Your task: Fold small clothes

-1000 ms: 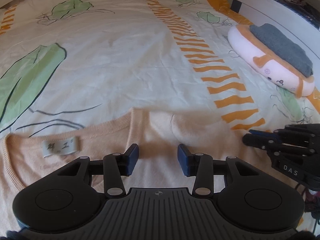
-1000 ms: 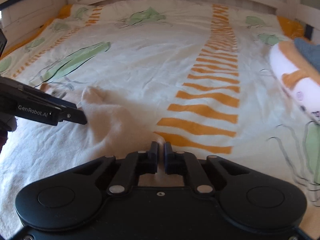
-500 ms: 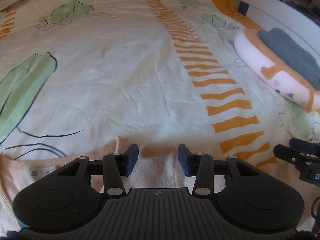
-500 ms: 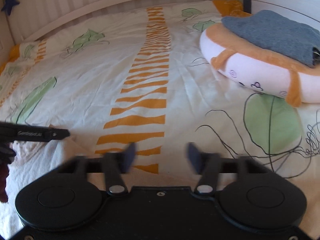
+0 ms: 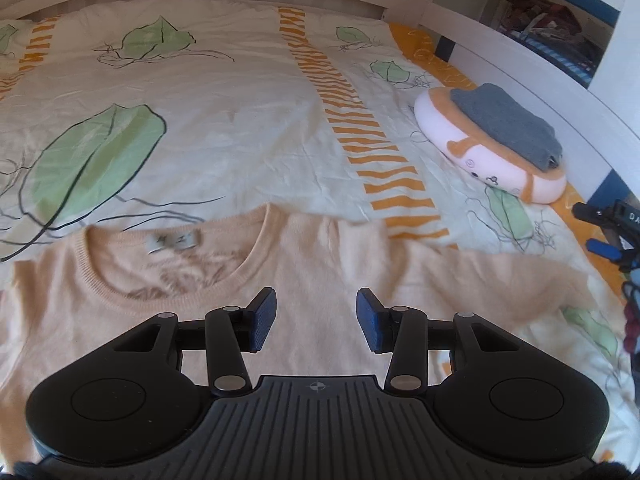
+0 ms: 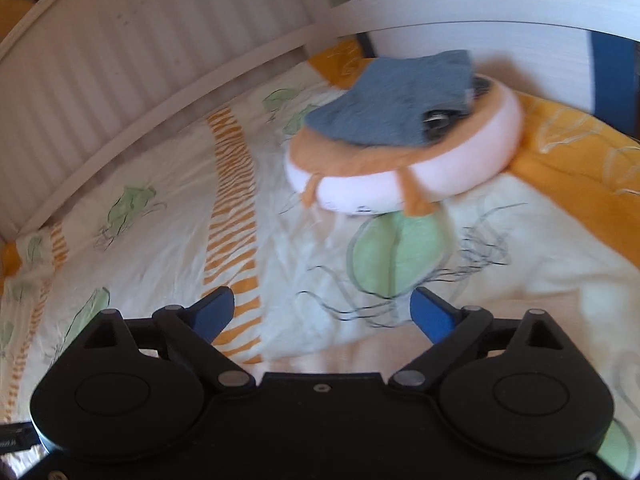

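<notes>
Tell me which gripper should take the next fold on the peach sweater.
Left. The left gripper hangs right over the peach sweater, empty. The right gripper, jaws opening and empty, faces the plush cushion and sees only the sweater's edge.

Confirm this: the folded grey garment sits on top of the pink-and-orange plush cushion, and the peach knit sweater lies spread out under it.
Not quite. The folded grey garment does sit on the pink-and-orange plush cushion, but the peach knit sweater lies apart from both, spread flat on the leaf-print bedsheet. The left wrist view shows it.
</notes>
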The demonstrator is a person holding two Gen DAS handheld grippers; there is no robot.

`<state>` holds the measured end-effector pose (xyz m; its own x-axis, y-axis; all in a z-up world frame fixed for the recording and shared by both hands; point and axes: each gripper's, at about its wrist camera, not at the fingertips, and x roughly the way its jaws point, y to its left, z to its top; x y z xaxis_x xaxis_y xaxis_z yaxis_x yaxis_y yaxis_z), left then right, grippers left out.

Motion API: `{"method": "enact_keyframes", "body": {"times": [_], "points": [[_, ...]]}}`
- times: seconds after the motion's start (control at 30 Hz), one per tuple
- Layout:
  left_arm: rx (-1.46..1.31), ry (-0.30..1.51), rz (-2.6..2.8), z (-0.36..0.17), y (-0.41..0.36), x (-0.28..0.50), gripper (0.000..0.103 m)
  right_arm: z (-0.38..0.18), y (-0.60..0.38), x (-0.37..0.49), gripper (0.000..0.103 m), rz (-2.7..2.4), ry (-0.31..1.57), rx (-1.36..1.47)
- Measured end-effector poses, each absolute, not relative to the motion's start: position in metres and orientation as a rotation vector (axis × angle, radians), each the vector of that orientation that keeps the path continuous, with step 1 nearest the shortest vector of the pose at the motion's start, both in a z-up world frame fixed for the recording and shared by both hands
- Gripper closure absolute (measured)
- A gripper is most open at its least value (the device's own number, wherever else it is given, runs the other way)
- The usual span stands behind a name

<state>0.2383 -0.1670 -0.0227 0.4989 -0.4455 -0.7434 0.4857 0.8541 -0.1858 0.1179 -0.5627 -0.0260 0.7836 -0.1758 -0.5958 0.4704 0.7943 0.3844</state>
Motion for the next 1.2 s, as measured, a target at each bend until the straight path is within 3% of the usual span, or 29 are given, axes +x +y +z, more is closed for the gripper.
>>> {"method": "enact_keyframes", "body": {"times": [0.6, 0.67, 0.73, 0.8, 1.2], "points": [[0.049, 0.835, -0.443, -0.016, -0.103, 0.196, 0.060, -0.100, -0.670, 0.048, 0.008, -0.603, 0.745, 0.789], [0.050, 0.832, -0.432, -0.016, -0.099, 0.195, 0.060, -0.104, -0.669, 0.049, 0.033, -0.582, 0.730, 0.796], [0.071, 0.820, -0.407, -0.016, -0.095, 0.193, 0.060, -0.105, -0.667, 0.051, 0.071, -0.566, 0.726, 0.805], [0.101, 0.809, -0.376, -0.016, -0.092, 0.191, 0.060, -0.104, -0.667, 0.051, 0.083, -0.545, 0.701, 0.839], [0.067, 0.829, -0.355, -0.023, -0.052, 0.215, 0.060, 0.011, -0.567, 0.122, 0.089, -0.193, 0.527, 0.740]]}}
